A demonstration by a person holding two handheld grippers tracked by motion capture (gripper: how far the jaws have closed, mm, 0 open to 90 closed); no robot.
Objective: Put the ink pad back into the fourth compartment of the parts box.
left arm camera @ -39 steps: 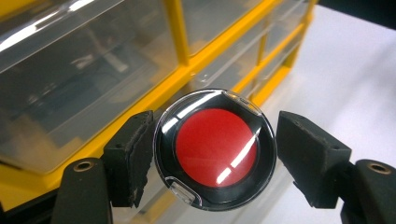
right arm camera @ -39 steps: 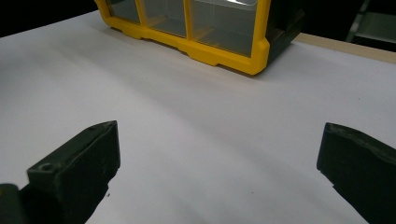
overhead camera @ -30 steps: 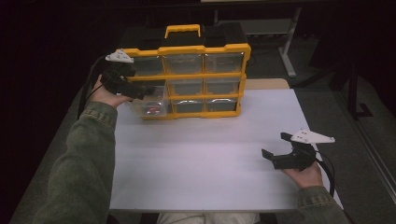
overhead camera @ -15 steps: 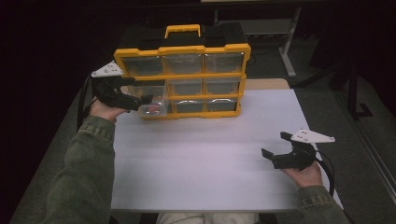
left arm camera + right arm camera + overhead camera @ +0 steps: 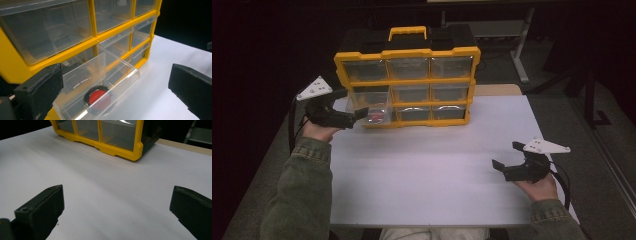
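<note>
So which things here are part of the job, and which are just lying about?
In play:
- yellow organizer
- pulled-out clear drawer
- red round item inside it
- left gripper, open at the drawer

Idle or background:
- right gripper, open over bare table
- metal stand behind

Dim workshop: parts organizer (image 5: 407,80), white worktable (image 5: 427,165)

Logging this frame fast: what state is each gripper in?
Left gripper: open, jaws astride the pulled-out drawer, holding nothing.
Right gripper: open, empty.
</note>
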